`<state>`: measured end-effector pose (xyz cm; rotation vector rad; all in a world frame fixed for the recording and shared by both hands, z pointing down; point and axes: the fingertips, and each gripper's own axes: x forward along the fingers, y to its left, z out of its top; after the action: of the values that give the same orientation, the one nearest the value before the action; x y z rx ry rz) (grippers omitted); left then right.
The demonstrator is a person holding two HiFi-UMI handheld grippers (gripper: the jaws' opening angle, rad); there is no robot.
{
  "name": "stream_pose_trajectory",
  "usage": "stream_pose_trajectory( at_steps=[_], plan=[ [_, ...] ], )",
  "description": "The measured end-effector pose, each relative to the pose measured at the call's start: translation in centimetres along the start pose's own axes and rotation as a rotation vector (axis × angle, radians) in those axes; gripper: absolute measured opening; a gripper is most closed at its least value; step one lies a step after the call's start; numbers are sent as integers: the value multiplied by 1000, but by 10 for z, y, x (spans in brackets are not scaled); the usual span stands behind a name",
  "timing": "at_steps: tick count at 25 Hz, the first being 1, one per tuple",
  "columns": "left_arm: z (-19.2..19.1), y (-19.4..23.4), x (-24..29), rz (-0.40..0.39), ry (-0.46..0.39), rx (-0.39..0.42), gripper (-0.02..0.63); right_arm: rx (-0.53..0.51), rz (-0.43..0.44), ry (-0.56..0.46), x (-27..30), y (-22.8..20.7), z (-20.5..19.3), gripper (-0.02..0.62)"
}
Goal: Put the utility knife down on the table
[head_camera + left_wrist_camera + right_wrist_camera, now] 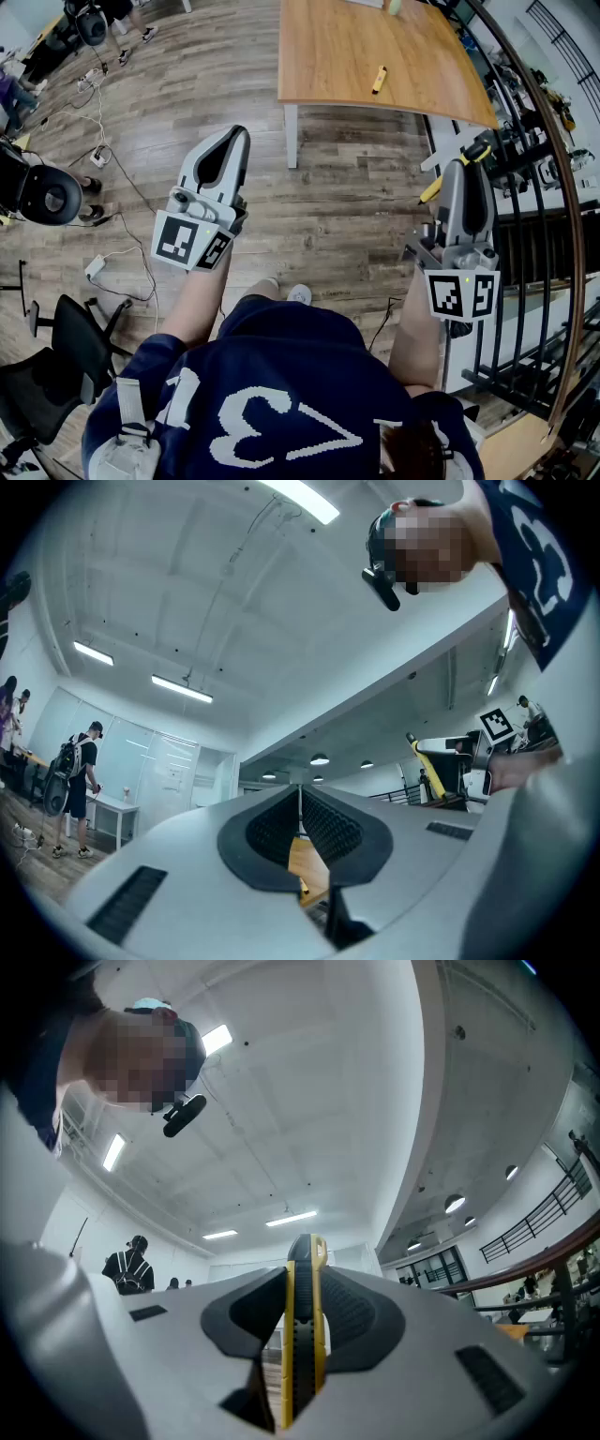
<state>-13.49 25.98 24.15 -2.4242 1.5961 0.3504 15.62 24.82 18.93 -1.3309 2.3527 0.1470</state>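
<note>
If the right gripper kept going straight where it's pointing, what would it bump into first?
Probably nothing close: the right gripper, holding the utility knife, tilts up into open room. Its view shows only far wall and ceiling ahead.

We see the yellow-and-black utility knife (302, 1354) clamped on edge in the right gripper (305, 1283), the wooden table (328, 56) at twelve o'clock.

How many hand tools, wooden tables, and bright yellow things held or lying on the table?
Hand tools: 2 (left tool, right tool)
Wooden tables: 1 (table)
Bright yellow things: 2 (utility knife held, small item on table)
Total: 5
</note>
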Motion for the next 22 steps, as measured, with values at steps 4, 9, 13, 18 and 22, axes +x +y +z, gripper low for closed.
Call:
stream_pose_trajectory(
  at_steps=[4,9,13,18,22],
  plan=[
    [-1,-2,1,3,1,8,23,9,8,-12,-2,-3,1,126],
    [-2,-4,3,3,2,15,23,28,15,-20,-3,-7,1,126],
    [-2,-13,8,6,6,21,23,58,24,-29,-7,-12,7,126],
    [-13,-13,18,9,16,17,23,50,22,-17,-3,-22,0,126],
    [-26,-3,33,9,15,5,23,51,13,-22,10,-31,-11,126]
  ],
)
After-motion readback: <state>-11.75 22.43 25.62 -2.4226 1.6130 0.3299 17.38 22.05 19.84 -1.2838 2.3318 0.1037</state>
